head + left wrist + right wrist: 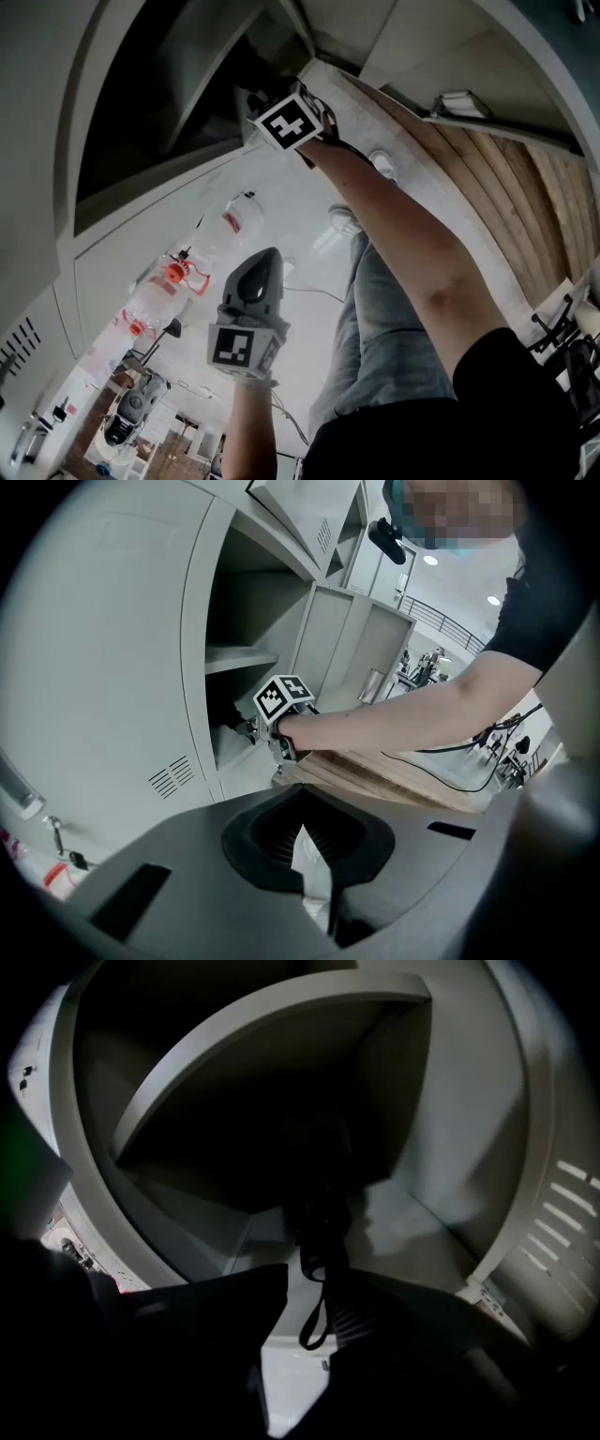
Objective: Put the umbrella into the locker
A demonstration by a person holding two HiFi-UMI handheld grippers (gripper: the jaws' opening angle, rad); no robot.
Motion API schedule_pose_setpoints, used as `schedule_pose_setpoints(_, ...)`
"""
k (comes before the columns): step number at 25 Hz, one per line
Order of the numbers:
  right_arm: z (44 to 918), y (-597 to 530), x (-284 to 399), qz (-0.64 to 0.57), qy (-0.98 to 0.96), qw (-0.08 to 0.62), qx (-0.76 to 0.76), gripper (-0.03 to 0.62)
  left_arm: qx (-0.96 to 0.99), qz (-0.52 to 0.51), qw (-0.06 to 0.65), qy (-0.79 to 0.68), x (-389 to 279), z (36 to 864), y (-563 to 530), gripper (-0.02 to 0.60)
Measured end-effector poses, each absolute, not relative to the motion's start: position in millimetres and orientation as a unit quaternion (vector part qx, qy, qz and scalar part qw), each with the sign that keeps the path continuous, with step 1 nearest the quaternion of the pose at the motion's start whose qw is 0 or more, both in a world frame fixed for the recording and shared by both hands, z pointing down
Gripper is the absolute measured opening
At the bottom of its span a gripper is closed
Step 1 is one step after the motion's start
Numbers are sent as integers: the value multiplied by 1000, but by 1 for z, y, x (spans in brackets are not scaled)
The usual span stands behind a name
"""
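Note:
The umbrella (321, 1218) is a dark folded shape lying on the floor of a grey locker (441, 1232) compartment. Its wrist strap (314, 1321) loops back toward me. My right gripper (305, 1288) points into that compartment with a gap between its jaws. The strap hangs in the gap and the pads do not press on the umbrella. From outside, the right gripper (258, 101) reaches into the locker opening (141, 112), fingertips hidden in the dark. My left gripper (265, 255) hangs back outside, jaws together (314, 832), with a pale scrap at their seam.
The locker (141, 649) has a shelf (239, 656) above the compartment and an open door (328, 639). Plastic bottles (234, 220) with red caps lie on the floor beside the locker. A wooden platform (487, 178) runs along the right. A cable (450, 752) trails over it.

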State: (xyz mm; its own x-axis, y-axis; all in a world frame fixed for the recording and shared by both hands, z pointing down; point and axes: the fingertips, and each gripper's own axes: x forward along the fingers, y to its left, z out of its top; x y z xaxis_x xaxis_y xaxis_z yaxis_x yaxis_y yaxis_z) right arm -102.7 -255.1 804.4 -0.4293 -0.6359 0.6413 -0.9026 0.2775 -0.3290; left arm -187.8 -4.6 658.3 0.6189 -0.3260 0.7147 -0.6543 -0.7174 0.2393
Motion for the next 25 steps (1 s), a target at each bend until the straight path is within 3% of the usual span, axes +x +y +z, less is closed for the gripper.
schedule_pose_setpoints(8, 790, -277, -116, 326, -797, 175, 476, 215, 862, 336, 246, -288, -190, 657, -2, 9)
schedule_pose_setpoints(12, 766, -286, -128, 289, -823, 159, 462, 222, 859, 333, 252, -297, -189, 658, 2, 9)
schedule_pose_setpoints(25, 783, -207, -96, 355, -800, 180, 450, 222, 859, 322, 254, -306, -172, 641, 9, 9)
